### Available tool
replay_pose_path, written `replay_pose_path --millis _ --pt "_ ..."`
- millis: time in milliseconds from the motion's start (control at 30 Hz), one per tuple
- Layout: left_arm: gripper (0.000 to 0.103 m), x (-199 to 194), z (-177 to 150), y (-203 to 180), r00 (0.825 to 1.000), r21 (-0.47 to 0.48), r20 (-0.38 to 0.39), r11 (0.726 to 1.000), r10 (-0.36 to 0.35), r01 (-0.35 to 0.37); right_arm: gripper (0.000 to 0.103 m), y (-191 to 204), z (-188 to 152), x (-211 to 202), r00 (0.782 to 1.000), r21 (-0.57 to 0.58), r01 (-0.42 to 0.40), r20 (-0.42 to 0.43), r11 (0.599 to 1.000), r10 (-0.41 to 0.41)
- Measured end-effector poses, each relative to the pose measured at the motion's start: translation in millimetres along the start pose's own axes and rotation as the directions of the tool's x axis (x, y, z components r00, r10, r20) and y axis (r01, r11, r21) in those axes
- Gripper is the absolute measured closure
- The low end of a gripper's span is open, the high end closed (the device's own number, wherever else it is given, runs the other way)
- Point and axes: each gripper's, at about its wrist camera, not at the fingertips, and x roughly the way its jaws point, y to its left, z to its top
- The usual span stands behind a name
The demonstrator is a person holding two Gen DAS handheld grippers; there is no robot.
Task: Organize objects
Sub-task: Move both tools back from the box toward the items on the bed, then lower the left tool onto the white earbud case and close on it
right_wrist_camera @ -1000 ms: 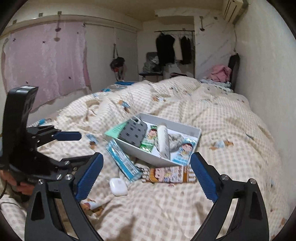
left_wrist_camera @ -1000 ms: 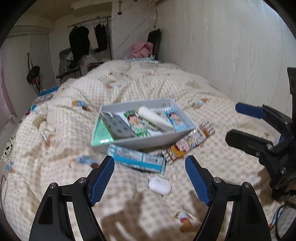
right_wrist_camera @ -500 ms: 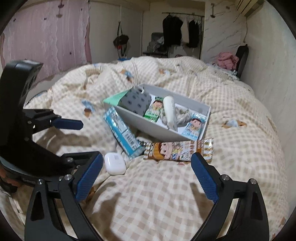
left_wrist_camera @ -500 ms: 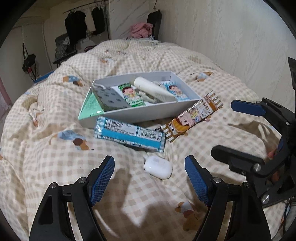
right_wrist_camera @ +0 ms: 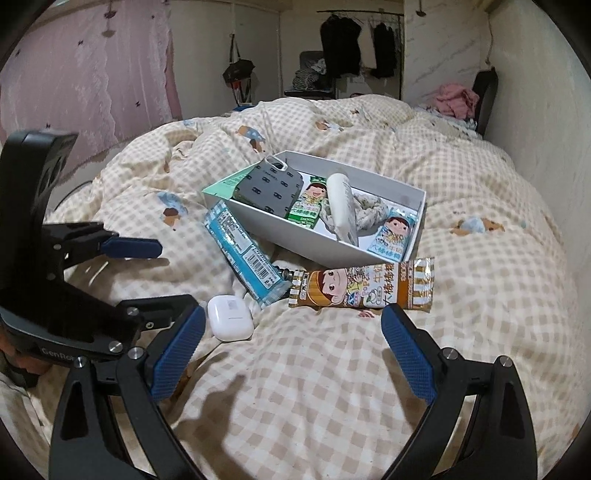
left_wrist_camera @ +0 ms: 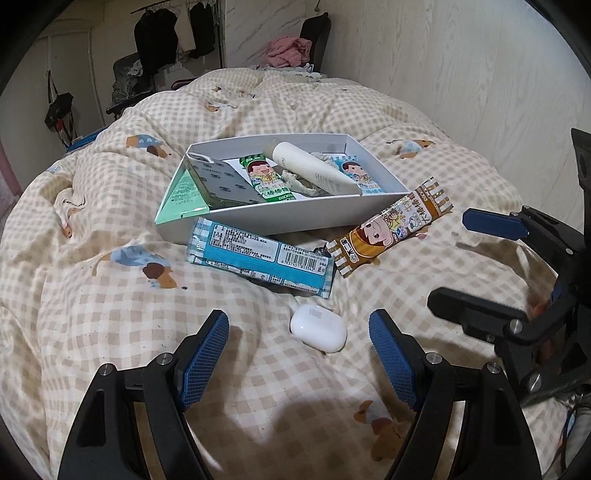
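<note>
On the checked quilt point(left_wrist_camera: 110, 314) the left gripper point(left_wrist_camera: 298, 360) hangs low with its jaws spread wide and nothing between the blue pads. The white earbud case point(left_wrist_camera: 318, 332) lies on the quilt just ahead of it, in line with the gap but not touched by either finger.

Beyond the case, a blue-and-white snack packet point(left_wrist_camera: 258, 256) lies flat, its far edge tucked against the front wall of the white box point(left_wrist_camera: 280, 218). The box sits tilted on the bedding. Inside it, from left to right: a grey phone case point(left_wrist_camera: 221, 182) leaning on the left end over a green card point(left_wrist_camera: 181, 195), a green snack stick point(left_wrist_camera: 267, 181), a white tube point(left_wrist_camera: 310, 168) lying across some crumpled wrapping, and a blue snack stick point(left_wrist_camera: 360, 177) at the right end.

To the right of the blue packet, a brown snack bar point(left_wrist_camera: 391, 230) lies slanted on the quilt — its upper end rests beside the box's right corner.

Further right is the right gripper point(right_wrist_camera: 293, 349), also released, jaws wide apart and empty; from its own camera the brown bar lies just past its fingertips and the earbud case sits close beside its left finger point(right_wrist_camera: 177, 354), though I can't tell if they touch.

Clothes hang on a rail point(left_wrist_camera: 173, 33) at the far end of the room.
</note>
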Motion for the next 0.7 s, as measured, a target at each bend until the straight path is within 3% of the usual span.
replay_pose_path --millis 467,533,633,700 --pt "0.028 1 -1 3 1.000 -0.008 -0.003 1.000 -0.016 0.016 0.007 -9 0 1 1.000 0.059 -0.020 -0.006 0.998 0.021" --pt "0.047 4 -2 6 0.999 -0.018 -0.013 0.999 -0.042 0.041 0.007 -14 -1 2 1.000 0.088 -0.029 -0.005 0.996 0.030" --pt "0.067 10 -3 8 0.996 -0.026 -0.051 0.997 -0.069 0.068 0.007 -27 -2 2 0.999 0.150 -0.050 -0.003 0.987 0.051" --pt "0.071 15 0 5 0.992 -0.006 -0.083 0.996 -0.089 0.089 0.007 -35 -4 2 0.998 0.196 -0.056 -0.001 0.979 0.057"
